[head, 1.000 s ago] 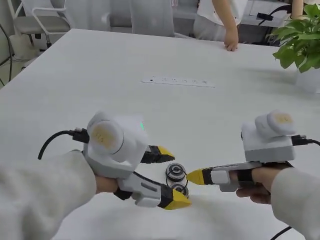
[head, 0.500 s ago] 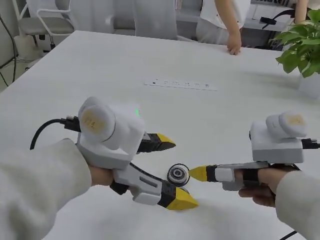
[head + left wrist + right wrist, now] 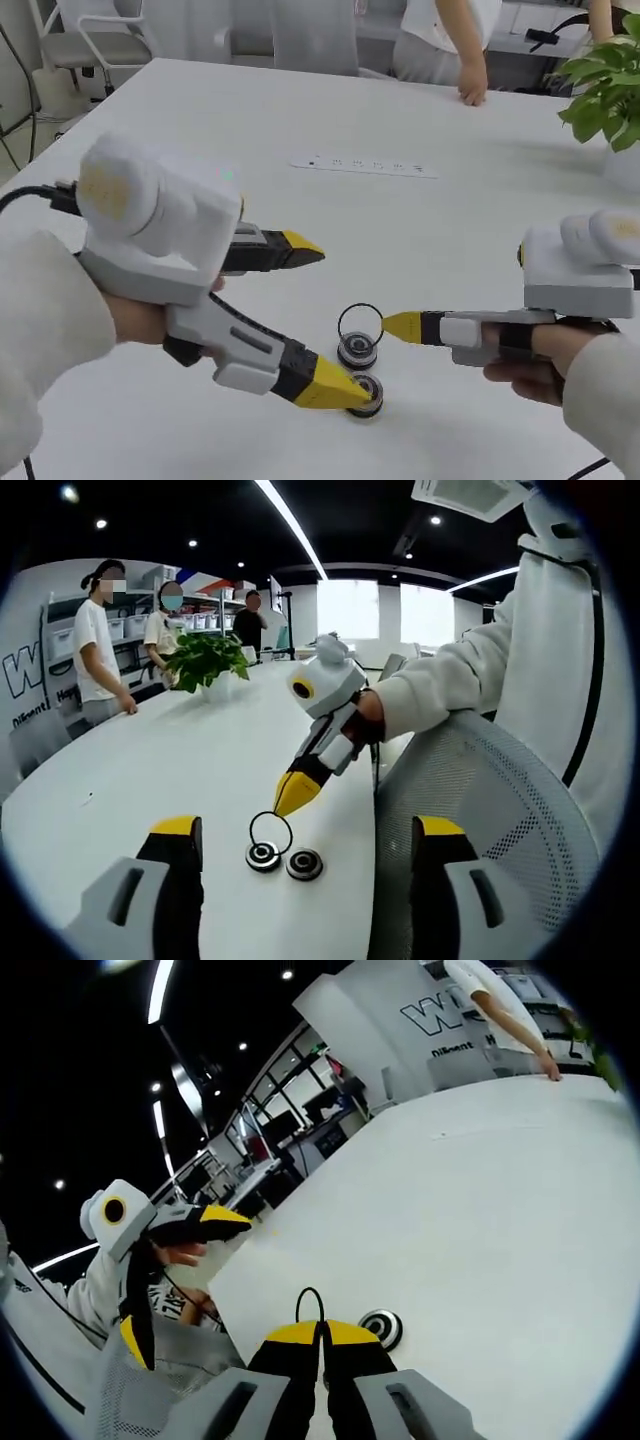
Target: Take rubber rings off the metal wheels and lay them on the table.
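Observation:
Two small metal wheels stand side by side on the white table: one wheel in the middle, the other wheel partly behind my left gripper's lower jaw. My right gripper is shut on a thin black rubber ring, held as an upright loop just above the middle wheel; whether they touch I cannot tell. My left gripper is open, its jaws spread wide around the wheels and holding nothing. In the left gripper view the ring hangs over both wheels. The right gripper view has the ring rising from the shut jaws beside a wheel.
A white power strip lies flat mid-table. A potted plant stands at the far right edge. A person leans on the far edge, and a chair stands off the back left corner.
The right gripper has pulled the black ring up from the middle wheel into a loop. The left gripper has drawn back to the left, its jaws still open.

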The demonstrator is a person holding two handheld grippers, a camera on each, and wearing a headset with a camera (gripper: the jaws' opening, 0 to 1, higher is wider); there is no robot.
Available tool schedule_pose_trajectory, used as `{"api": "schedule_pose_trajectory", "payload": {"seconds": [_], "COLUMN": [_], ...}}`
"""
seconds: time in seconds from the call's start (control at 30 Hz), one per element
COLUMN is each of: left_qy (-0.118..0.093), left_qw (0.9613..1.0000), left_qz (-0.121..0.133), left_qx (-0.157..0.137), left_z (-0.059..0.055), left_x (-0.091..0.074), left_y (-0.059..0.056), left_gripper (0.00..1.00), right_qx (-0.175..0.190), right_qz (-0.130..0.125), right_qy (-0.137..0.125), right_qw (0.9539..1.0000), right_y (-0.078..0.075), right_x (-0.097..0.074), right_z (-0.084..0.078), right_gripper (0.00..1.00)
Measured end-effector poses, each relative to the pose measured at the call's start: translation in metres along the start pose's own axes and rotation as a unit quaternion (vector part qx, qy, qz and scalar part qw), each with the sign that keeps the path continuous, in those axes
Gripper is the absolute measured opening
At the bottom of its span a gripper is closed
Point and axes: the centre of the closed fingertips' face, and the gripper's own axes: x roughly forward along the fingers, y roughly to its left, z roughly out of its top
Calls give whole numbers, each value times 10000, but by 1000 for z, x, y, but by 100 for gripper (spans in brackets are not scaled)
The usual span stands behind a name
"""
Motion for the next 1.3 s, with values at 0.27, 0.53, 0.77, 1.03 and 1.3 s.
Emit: {"api": "schedule_pose_trajectory", "payload": {"seconds": [0.27, 0.53, 0.77, 1.03, 1.3], "left_qy": [20, -22, 98, 7, 105], "left_qw": [9991, 9963, 9927, 9898, 9890], "left_qz": [423, 785, 914, 1007, 990], "left_qx": [-31, -353, -783, -1010, -1093], "left_z": [-5, -28, -61, -73, -82], "left_x": [-34, -57, -58, -59, -57], "left_y": [11, 12, 8, 4, -3], "left_gripper": [90, 92, 91, 91, 92], "right_qx": [11, 13, 12, 29, 77], "right_qz": [44, 63, 92, 131, 237], "right_qy": [-107, -165, -231, -326, -394], "right_qw": [9999, 9998, 9997, 9994, 9989], "right_y": [5, 6, 8, 11, 19], "right_x": [-3, -4, -5, -6, -3], "right_z": [5, 8, 11, 16, 19], "right_gripper": [0, 0, 0, 0, 0]}}
